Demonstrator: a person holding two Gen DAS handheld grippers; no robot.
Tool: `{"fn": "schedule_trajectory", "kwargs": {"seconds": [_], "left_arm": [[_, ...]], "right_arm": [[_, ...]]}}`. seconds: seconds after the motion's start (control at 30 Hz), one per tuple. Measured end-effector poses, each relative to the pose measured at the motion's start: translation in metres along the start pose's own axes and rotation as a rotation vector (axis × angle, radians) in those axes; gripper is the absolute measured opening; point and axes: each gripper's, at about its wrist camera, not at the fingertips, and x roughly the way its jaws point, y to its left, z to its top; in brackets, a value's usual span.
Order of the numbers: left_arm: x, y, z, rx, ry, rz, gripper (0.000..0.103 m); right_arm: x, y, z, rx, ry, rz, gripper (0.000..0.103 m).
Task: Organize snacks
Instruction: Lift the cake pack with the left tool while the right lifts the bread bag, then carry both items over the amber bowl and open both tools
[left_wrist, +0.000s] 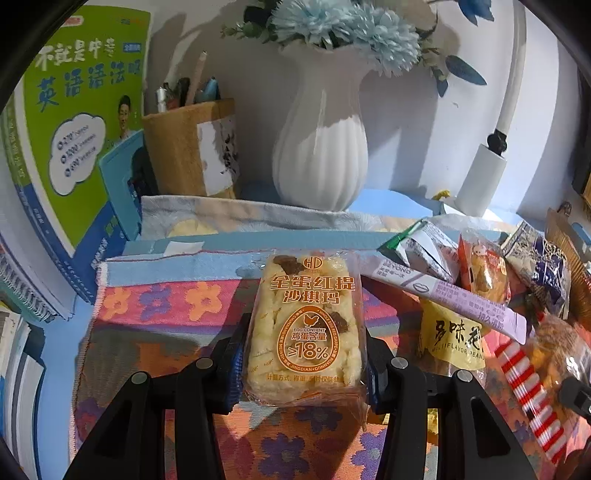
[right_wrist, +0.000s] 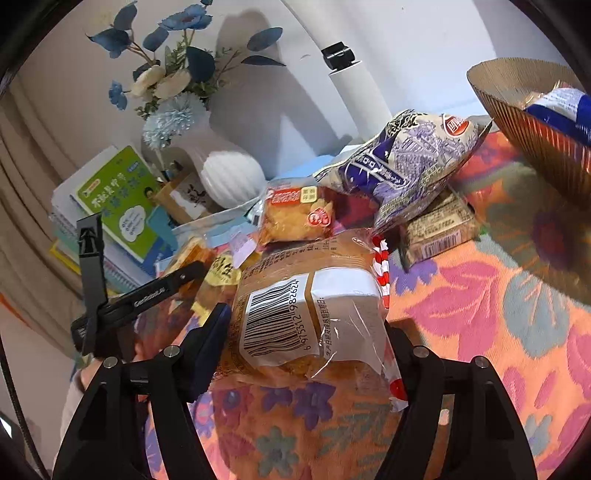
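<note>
Two snacks are gripped at once, one per hand. The left tongs (left_wrist: 304, 354) are clamped on the egg-cake pack (left_wrist: 306, 328), pads pressing its long sides so the soft cake stays level and its label faces up; it appears raised just clear of the flowered cloth (left_wrist: 155, 306) on the worktop. The right tongs (right_wrist: 306, 343) are clamped on the barcode pack (right_wrist: 310, 314), label side up, at the near edge of the snack pile (right_wrist: 369, 192). A ribbed basket (right_wrist: 524, 122) stands at the far right with one blue packet already in it, so it is probably where both packs belong. Remaining snacks lie heaped against each other, near the white vase (left_wrist: 319, 147).
</note>
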Motion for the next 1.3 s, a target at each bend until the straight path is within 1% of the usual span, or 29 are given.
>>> {"fn": "schedule_trajectory", "kwargs": {"seconds": [0.1, 0.17, 0.33, 0.43, 0.53, 0.63, 0.73, 0.83, 0.93, 1.0, 1.1, 1.17, 1.2, 1.3], "left_arm": [[-0.012, -0.002, -0.001, 0.013, -0.057, 0.059, 0.048], [-0.018, -0.008, -0.002, 0.042, -0.087, 0.100, 0.048], [-0.017, -0.017, -0.001, 0.082, -0.090, 0.194, 0.048], [-0.021, -0.019, -0.002, 0.088, -0.120, 0.206, 0.048], [-0.030, -0.017, -0.004, 0.049, -0.129, 0.158, 0.048], [-0.043, -0.019, -0.001, -0.013, -0.121, 0.128, 0.048], [-0.061, -0.035, 0.013, -0.039, -0.139, 0.100, 0.048], [-0.082, -0.067, 0.039, -0.010, -0.165, 0.075, 0.048], [-0.103, -0.106, 0.068, 0.043, -0.200, 0.023, 0.048], [-0.116, -0.137, 0.085, 0.079, -0.219, -0.026, 0.048], [-0.123, -0.180, 0.105, 0.116, -0.218, -0.093, 0.048], [-0.125, -0.211, 0.117, 0.138, -0.216, -0.142, 0.048], [-0.125, -0.231, 0.122, 0.152, -0.212, -0.179, 0.048], [-0.122, -0.274, 0.130, 0.194, -0.203, -0.246, 0.048]], "right_arm": [[-0.007, 0.003, -0.005, -0.021, -0.010, 0.025, 0.071], [-0.011, 0.005, -0.009, -0.030, -0.010, 0.029, 0.071], [-0.023, 0.003, -0.019, -0.021, -0.010, 0.071, 0.071], [-0.035, 0.000, -0.025, 0.001, -0.027, 0.120, 0.071], [-0.048, -0.006, -0.026, 0.030, -0.049, 0.170, 0.071], [-0.067, -0.012, -0.015, 0.064, -0.084, 0.252, 0.071], [-0.091, -0.016, 0.010, 0.060, -0.142, 0.256, 0.071], [-0.114, -0.025, 0.040, 0.059, -0.196, 0.263, 0.071], [-0.142, -0.041, 0.082, 0.057, -0.266, 0.230, 0.071], [-0.159, -0.054, 0.105, 0.065, -0.305, 0.207, 0.071], [-0.179, -0.076, 0.134, 0.077, -0.352, 0.151, 0.072], [-0.187, -0.091, 0.149, 0.095, -0.366, 0.116, 0.072], [-0.192, -0.102, 0.156, 0.111, -0.377, 0.101, 0.072], [-0.199, -0.125, 0.169, 0.145, -0.389, 0.063, 0.072]]}}
